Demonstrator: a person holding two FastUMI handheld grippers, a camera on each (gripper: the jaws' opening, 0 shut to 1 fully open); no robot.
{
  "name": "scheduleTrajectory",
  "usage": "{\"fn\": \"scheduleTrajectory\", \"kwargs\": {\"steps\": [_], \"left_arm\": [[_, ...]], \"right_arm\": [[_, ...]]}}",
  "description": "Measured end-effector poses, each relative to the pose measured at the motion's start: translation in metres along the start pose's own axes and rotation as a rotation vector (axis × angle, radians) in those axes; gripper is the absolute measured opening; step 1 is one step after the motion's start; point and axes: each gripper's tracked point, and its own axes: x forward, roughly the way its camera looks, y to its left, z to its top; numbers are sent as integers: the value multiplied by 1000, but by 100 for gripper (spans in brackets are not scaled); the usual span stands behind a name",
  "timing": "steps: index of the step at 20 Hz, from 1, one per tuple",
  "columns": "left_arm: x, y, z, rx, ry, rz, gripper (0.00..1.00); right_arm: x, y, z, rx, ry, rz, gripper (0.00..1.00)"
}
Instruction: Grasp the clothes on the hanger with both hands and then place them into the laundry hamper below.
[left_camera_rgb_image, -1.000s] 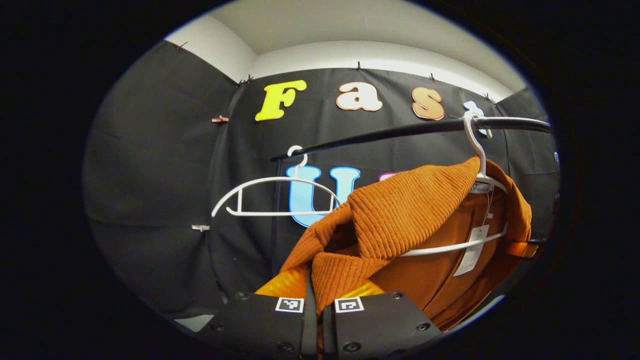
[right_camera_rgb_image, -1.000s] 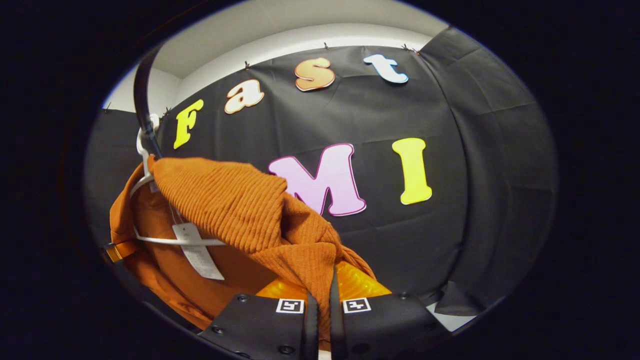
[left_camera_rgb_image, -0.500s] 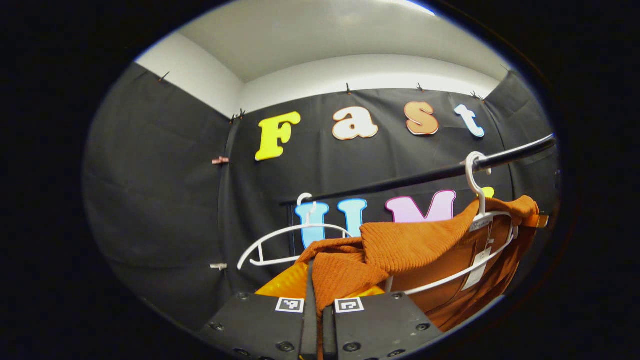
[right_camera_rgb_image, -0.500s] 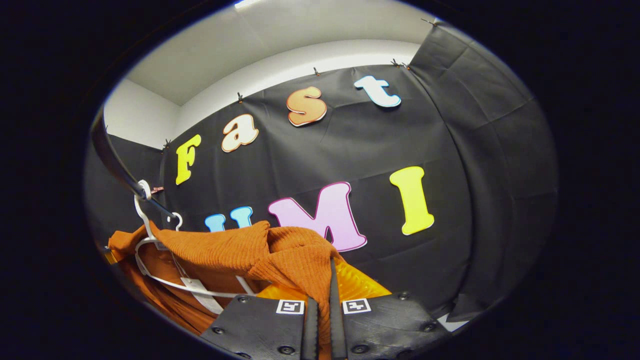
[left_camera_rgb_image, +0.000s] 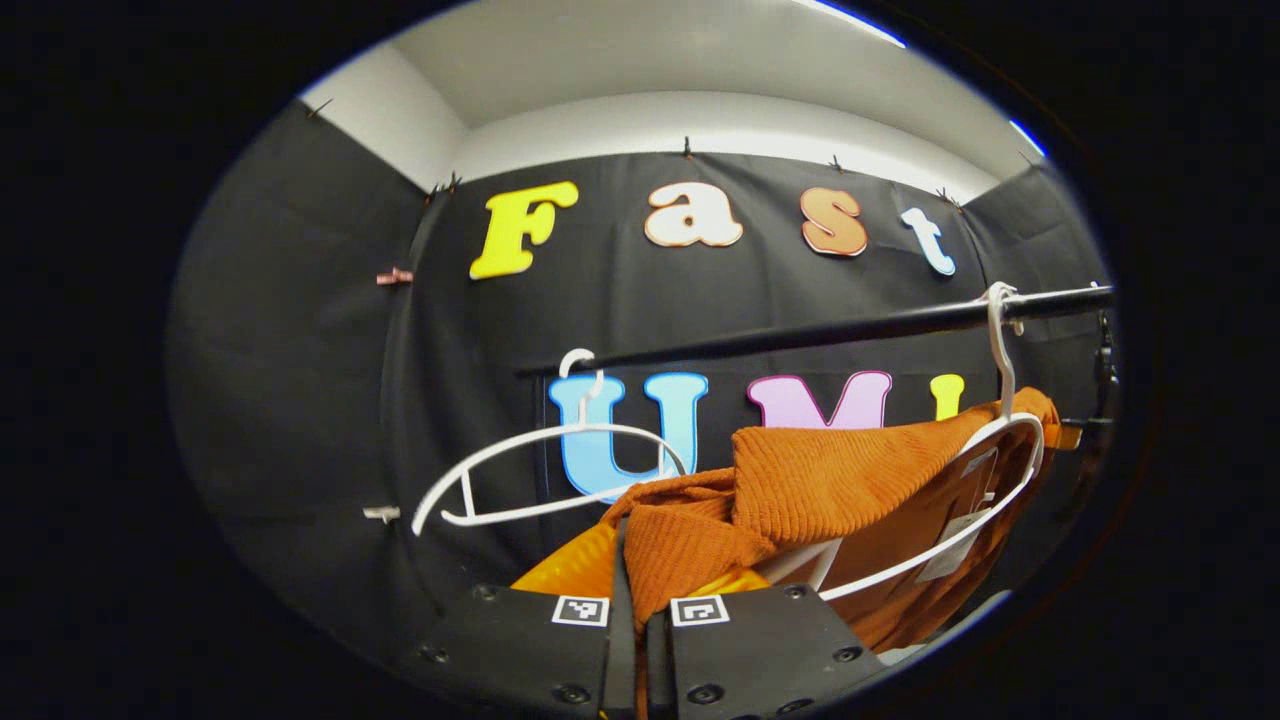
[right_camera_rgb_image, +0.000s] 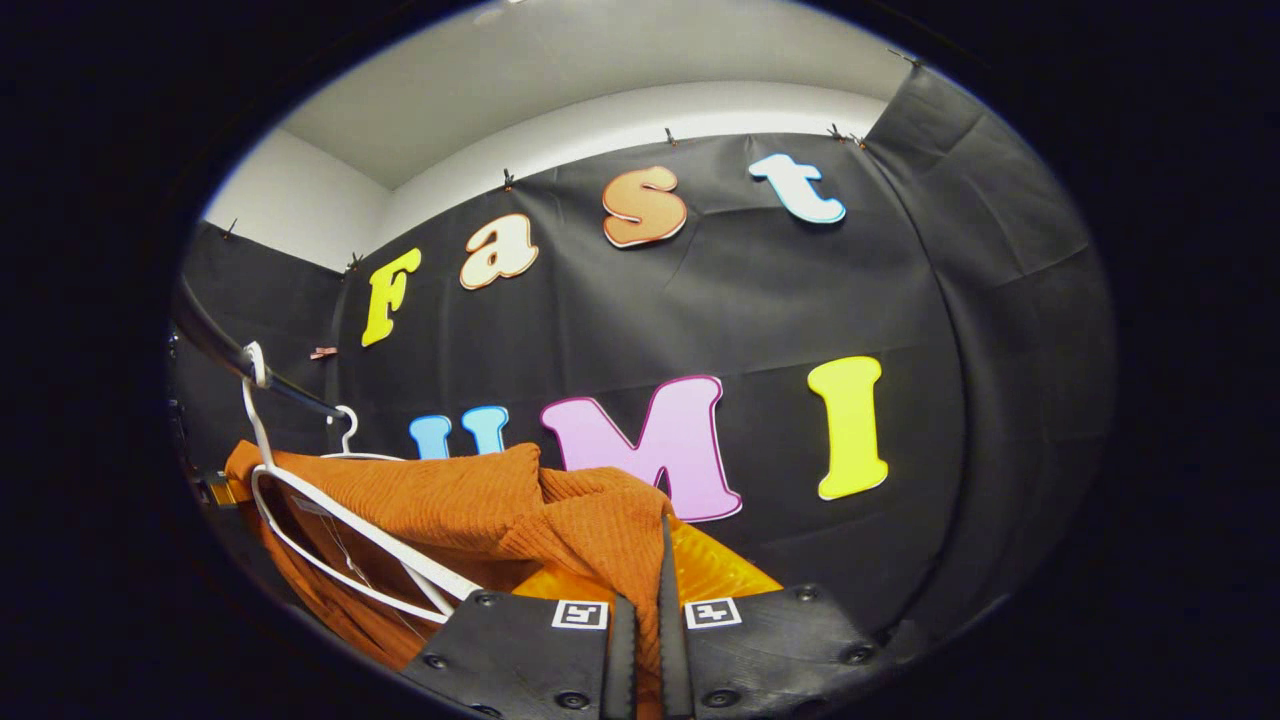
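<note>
Left gripper (left_camera_rgb_image: 633, 612): fingers pressed together, a fold of the orange garment (left_camera_rgb_image: 800, 480) pinched between them.
Right gripper (right_camera_rgb_image: 640, 612): closed likewise on the garment's other end.
Garment: stretched sideways between the grippers, draped over a white hanger (left_camera_rgb_image: 985, 500).
Hanger: hooked on the black rail (left_camera_rgb_image: 800, 335); a bare hanger (left_camera_rgb_image: 540, 470) is hung nearer the rail's end.

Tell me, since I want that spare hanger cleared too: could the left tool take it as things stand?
Probably not: the left tool is shut on the orange sweater, though the empty hanger hangs unobstructed.
</note>
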Motion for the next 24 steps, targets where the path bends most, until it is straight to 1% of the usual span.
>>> {"fn": "scheduleTrajectory", "kwargs": {"steps": [2, 3, 4, 5, 7, 8, 9, 11, 12, 13, 14, 15, 17, 19, 22, 24], "left_arm": [[-3, -6, -15, 26, 24, -15, 8], [-4, -3, -17, 33, 12, -16, 8], [-2, -3, -14, 21, 0, -30, 8], [2, -5, -15, 2, 4, -57, 8], [12, -7, -19, -15, 39, -126, 8], [17, -6, -16, -22, 55, -158, 8], [23, -3, -7, -21, 58, -182, 8], [35, 7, 14, 19, 37, -198, 8], [37, 10, 18, 48, 33, -206, 8], [41, 14, 14, 73, 40, -207, 10], [46, 17, 6, 87, 56, -207, 8], [49, 15, -9, 87, 77, -216, 8], [43, 10, -46, 54, 125, -230, 8], [38, 6, -75, 17, 152, -221, 8], [18, 3, -116, -33, 203, -169, 8], [-4, 2, -140, -53, 251, -130, 8]], "right_arm": [[2, -1, -17, -3, 38, 8, 13], [2, 0, -15, 24, 28, 20, 13], [4, -1, -14, 55, 14, 31, 17], [6, -2, -13, 76, 16, 40, 13], [12, -2, -15, 104, 29, 57, 13], [17, 0, -14, 92, 33, 68, 10], [21, 0, -10, 55, 32, 73, 13], [30, 3, 5, -32, -3, 88, 13], [32, 11, 10, -30, -17, 109, 13], [35, 12, 10, -16, -23, 118, 17], [38, 12, 4, 1, -18, 126, 13], [44, 10, -6, 17, -1, 125, 13], [47, 0, -37, 55, 67, 110, 13], [41, -7, -71, 53, 130, 89, 13], [20, -6, -111, 95, 207, 76, 14], [2, -7, -138, 138, 258, 51, 14]]}}
